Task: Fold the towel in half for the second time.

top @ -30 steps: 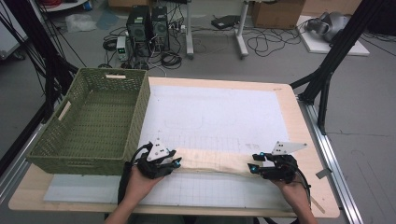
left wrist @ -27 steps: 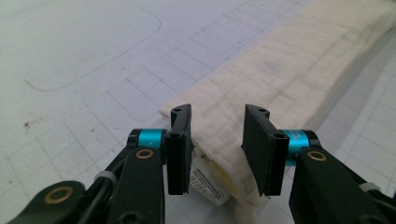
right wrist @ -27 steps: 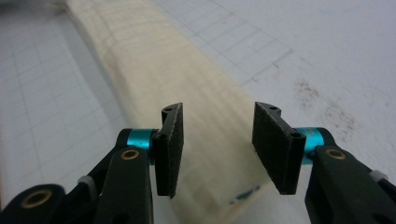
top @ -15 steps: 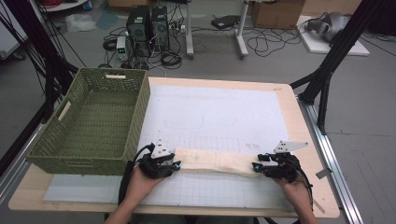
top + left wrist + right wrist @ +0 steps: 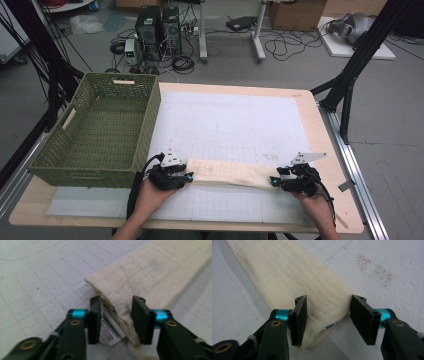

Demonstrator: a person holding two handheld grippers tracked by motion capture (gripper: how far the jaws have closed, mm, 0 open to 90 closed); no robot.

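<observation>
A long folded cream cloth (image 5: 227, 172) lies across the white gridded mat (image 5: 240, 120) near the table's front. My left gripper (image 5: 186, 178) is at its left end. In the left gripper view the bunched end of the cloth (image 5: 155, 272), with a barcode label, fills the gap of my left gripper (image 5: 116, 315); the jaws have just been closing on it. My right gripper (image 5: 275, 181) holds the other end. There the cloth (image 5: 287, 272) sits squeezed between both pads of my right gripper (image 5: 328, 317), its end slightly raised off the mat.
A green wicker basket (image 5: 150, 125) stands at the table's left, close to my left hand. The wooden table edge (image 5: 330, 150) runs along the right. Black frame legs and cables are on the floor behind.
</observation>
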